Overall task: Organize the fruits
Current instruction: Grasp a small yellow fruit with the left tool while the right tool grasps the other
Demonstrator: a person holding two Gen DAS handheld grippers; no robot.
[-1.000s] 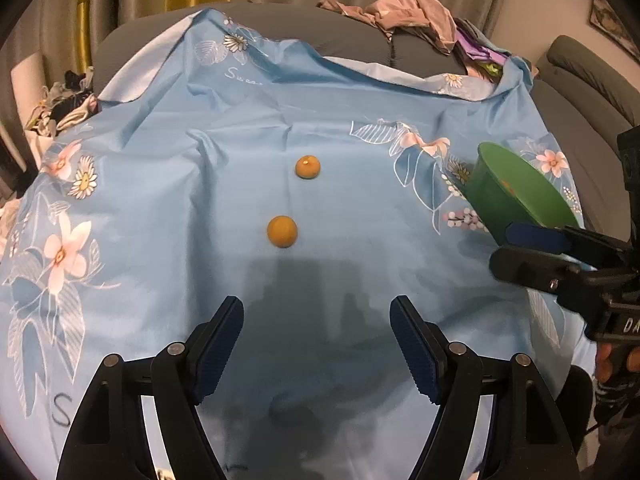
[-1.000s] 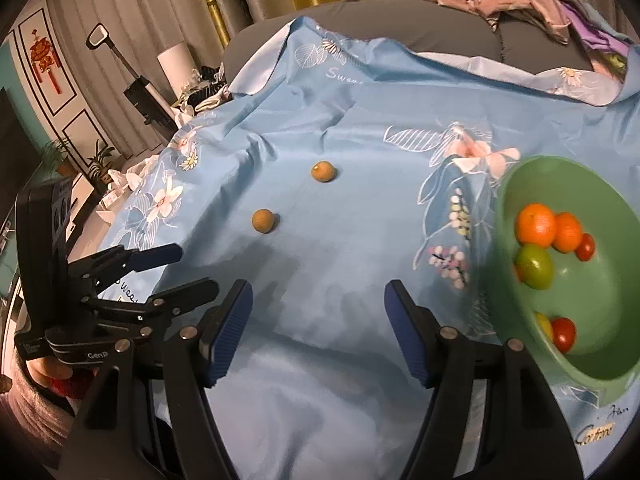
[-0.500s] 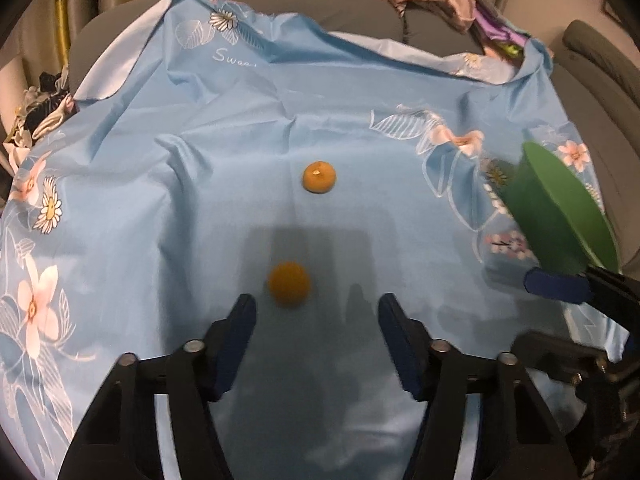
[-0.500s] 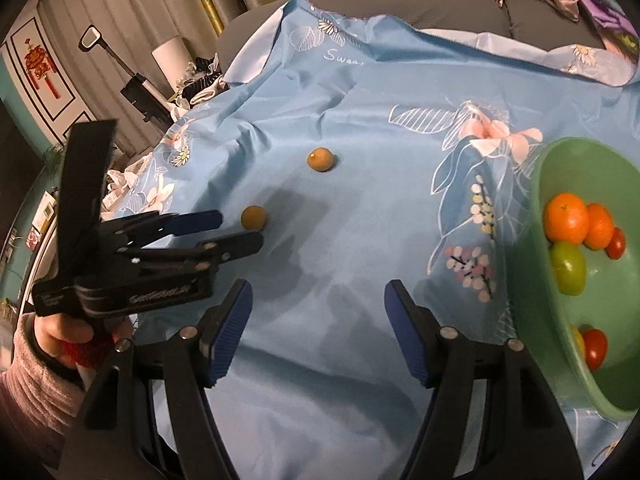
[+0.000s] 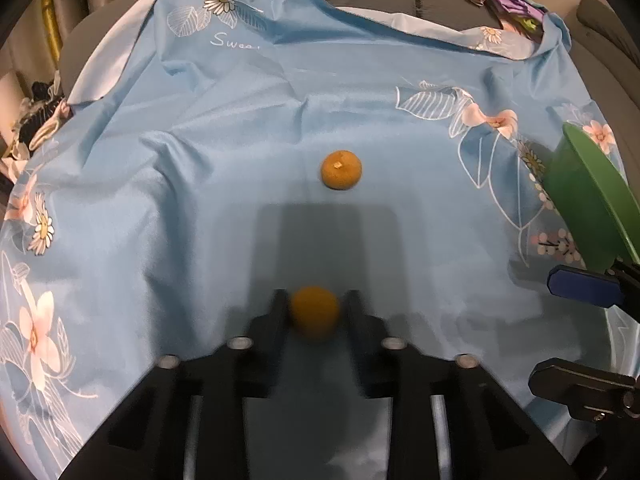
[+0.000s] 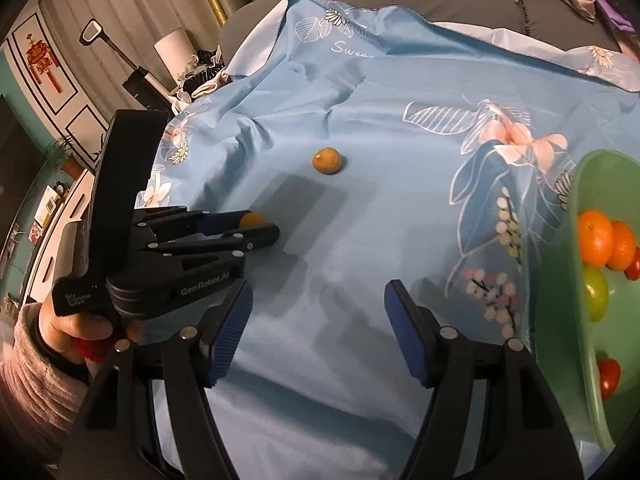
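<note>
Now the left gripper had clamped on the near fruit, pads at its two sides, right down on the cloth. The right gripper hung unclenched with nothing between its pads, beside the green bowl at three o'clock. The far fruit sat alone at twelve o'clock from the held one, well apart. My read: these little orange fruits were light, roundish, smooth-skinned and a bit soft, so a squeeze across the widest part suited them, gentle enough not to bruise, firm enough that it didn't pop out. There was no real long axis to speak of; the far one showed its stem scar tipped up toward the camera. The held one was blurred, so I couldn't tell which way it pointed. The bowl already carried oranges, a green fruit and small red ones.
</note>
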